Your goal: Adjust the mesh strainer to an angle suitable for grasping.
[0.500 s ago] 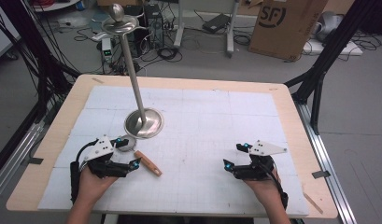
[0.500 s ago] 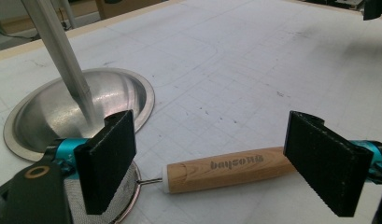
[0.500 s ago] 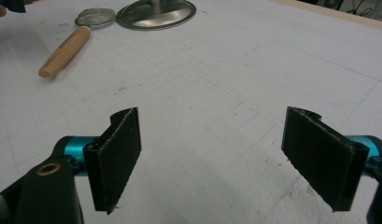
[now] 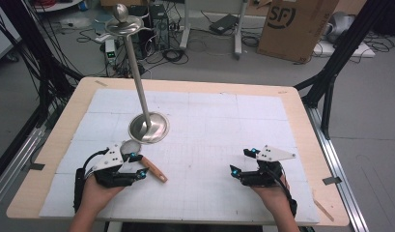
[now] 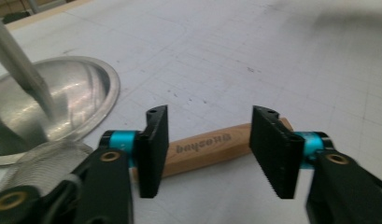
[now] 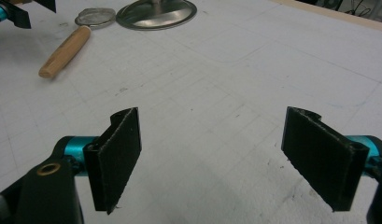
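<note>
Left claw (image 4: 137,170) gapes astride the strainer's wooden handle (image 5: 212,150), nothing gripped yet.

On the table (image 4: 195,89), the tall steel stand (image 4: 148,126) rises at eleven o'clock, with its round base just past the small mesh strainer (image 4: 129,147), which lies flat at eight o'clock, handle pointing toward four. The left claw's pads flank that handle without pressing on it, so pinching and lifting remain. The right claw (image 4: 239,170) rests released and empty at five o'clock, well apart.
</note>
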`<state>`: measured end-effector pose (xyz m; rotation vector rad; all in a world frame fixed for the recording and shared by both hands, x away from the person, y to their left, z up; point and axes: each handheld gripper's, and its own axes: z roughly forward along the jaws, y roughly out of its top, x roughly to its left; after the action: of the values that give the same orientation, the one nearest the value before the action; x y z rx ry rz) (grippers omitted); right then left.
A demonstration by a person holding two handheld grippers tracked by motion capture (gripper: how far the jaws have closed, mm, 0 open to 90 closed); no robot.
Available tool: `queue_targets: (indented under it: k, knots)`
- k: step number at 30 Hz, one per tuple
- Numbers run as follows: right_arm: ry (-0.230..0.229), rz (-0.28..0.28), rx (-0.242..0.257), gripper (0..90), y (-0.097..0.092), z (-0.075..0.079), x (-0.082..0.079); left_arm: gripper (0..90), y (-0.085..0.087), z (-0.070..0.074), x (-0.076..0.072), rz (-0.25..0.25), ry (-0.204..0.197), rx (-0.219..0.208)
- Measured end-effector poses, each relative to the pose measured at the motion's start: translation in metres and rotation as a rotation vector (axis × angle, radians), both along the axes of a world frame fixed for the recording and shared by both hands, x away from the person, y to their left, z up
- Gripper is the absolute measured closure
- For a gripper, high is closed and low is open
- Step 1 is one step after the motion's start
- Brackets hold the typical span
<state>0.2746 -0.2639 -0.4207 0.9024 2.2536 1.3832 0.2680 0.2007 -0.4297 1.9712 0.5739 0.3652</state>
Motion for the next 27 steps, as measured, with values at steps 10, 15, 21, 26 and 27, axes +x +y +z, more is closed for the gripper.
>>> queue_targets:
  k: [10,15,21,26,27]
  knots:
    - [0.005,0.0,-0.009,19.1,0.002,-0.001,0.0,83.4,-0.011,-0.005,-0.003,-0.051,0.032,0.076]
    - [0.006,0.003,-0.006,19.1,0.002,-0.001,0.0,88.6,-0.019,-0.008,-0.004,-0.074,0.047,0.137]
    - [0.009,0.01,-0.006,19.2,0.005,0.0,0.0,89.6,-0.035,-0.012,-0.001,-0.086,0.045,0.198]
    - [0.001,0.01,-0.004,19.2,0.005,0.001,0.0,89.6,-0.049,-0.011,0.005,-0.085,0.033,0.227]
    - [0.003,0.011,-0.001,19.2,0.005,0.001,0.0,89.6,-0.053,-0.01,0.007,-0.084,0.031,0.236]
